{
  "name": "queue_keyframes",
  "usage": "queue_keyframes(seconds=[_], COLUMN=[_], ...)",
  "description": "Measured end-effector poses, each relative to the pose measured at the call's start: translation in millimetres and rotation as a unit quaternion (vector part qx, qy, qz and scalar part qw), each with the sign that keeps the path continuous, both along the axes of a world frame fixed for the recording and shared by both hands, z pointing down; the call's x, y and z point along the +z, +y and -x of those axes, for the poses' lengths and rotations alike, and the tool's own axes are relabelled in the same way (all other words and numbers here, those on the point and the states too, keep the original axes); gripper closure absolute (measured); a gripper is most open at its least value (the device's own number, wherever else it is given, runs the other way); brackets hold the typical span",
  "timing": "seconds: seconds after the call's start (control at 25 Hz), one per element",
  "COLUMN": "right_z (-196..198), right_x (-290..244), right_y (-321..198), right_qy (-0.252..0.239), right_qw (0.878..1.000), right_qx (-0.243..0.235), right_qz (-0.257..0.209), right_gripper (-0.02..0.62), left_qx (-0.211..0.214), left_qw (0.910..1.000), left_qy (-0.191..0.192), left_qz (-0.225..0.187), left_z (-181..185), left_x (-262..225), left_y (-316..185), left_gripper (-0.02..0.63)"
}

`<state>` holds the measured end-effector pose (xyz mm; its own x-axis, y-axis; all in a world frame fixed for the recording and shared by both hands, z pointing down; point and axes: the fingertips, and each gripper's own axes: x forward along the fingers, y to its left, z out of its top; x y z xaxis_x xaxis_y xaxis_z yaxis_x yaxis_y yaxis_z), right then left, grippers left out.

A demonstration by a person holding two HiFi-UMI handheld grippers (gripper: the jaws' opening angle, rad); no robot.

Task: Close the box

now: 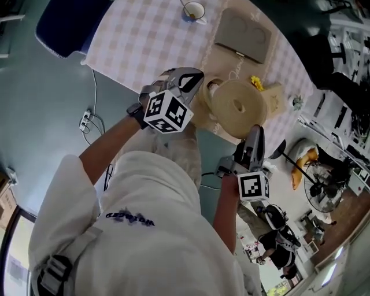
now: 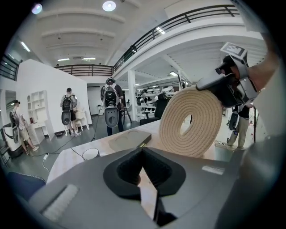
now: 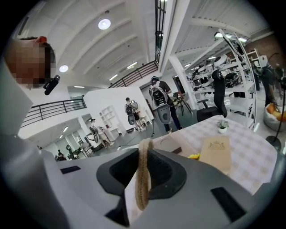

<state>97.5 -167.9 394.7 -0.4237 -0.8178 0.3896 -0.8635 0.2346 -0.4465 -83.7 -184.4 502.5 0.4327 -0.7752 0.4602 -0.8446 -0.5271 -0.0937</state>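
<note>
Cardboard of the open box [image 1: 248,37], upper middle on the tabletop [image 1: 144,34], looks light but stiff, so take its flap edge with your closed, empty left claw [image 1: 191,78], while your right claw [image 1: 256,132] clamps the woven disc [image 1: 222,101].

Your ring [image 1: 237,107] sits on edge between your right gripper's [image 1: 255,132] jaws, over the table's [image 1: 139,40] near side, with your left gripper [image 1: 193,78] just to its left. Behind the ring lies the flat tray [image 1: 243,36], and the cup [image 1: 193,10] is farther back and left, at the far edge. The small box [image 1: 276,98] stands right of the ring, with the plant [image 1: 296,102] just beyond it.
</note>
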Motion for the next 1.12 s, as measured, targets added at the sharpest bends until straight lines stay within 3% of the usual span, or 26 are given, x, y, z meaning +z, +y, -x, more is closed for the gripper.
queue_keyframes(seconds=[0.6, 0.8, 1.12], right_z=[29, 21, 9], right_x=[31, 50, 60], right_y=[-23, -20, -21], right_qy=[-0.039, -0.039, -0.038], right_qw=[0.999, 0.998, 0.998], right_qx=[-0.02, -0.007, 0.001], right_qz=[0.028, 0.048, 0.053], right_gripper=[0.529, 0.529, 0.529], left_qx=[0.014, 0.024, 0.058], left_qw=[0.9995, 0.9988, 0.9949], left_qy=[-0.006, -0.022, -0.077], left_qz=[0.026, 0.036, 0.031], left_z=[-25, -32, -48], left_x=[42, 62, 81], left_y=[-23, -27, -28], left_gripper=[0.603, 0.603, 0.603])
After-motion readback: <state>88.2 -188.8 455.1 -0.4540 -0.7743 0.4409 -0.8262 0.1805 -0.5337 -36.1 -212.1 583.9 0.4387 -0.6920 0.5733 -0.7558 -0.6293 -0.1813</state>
